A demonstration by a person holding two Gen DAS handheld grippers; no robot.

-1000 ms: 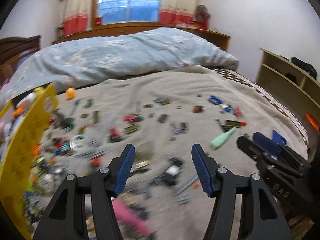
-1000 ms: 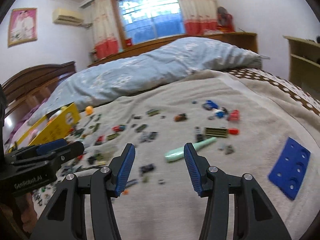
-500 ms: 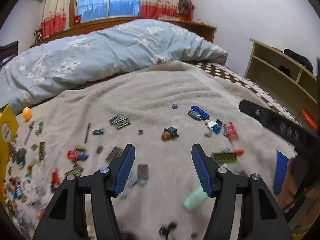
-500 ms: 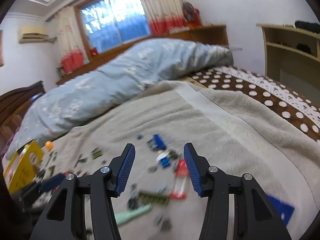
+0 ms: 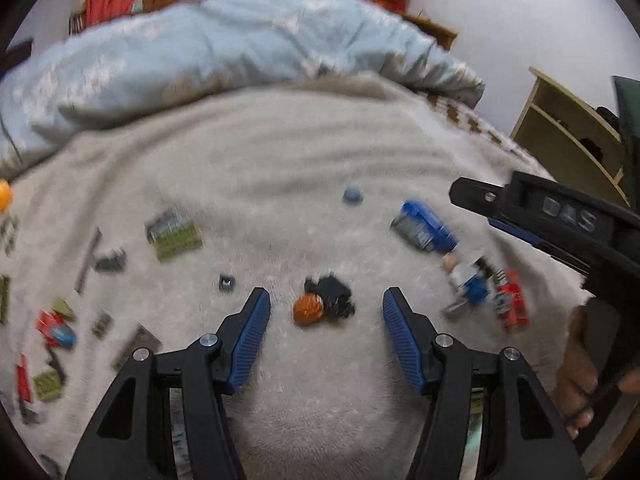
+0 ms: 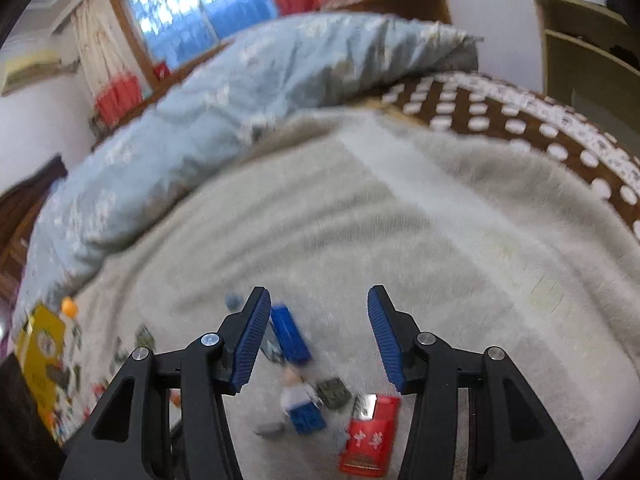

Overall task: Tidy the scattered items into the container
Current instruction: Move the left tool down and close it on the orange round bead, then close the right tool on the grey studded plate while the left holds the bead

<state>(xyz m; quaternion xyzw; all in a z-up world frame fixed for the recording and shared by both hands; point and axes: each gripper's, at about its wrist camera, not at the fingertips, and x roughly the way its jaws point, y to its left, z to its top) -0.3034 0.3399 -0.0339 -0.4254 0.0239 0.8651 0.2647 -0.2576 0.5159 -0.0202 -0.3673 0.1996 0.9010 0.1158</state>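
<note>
Scattered items: small toy pieces are spread on the bed blanket (image 5: 320,152).
Left claw (image 5: 326,304): held wide and empty, with the orange-and-black piece (image 5: 324,304) lying between its tips.
Right claw (image 6: 316,308): wide, empty; blue brick (image 6: 290,338) just beside its left finger.
Risk: soft pile may let a piece slip.
Container: yellow box (image 6: 40,344), well apart at the left.

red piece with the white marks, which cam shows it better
The right wrist view: the red piece lies close below the open right gripper, its white marks readable. In the left wrist view the same piece is a small, blurred streak near the right edge.
</note>
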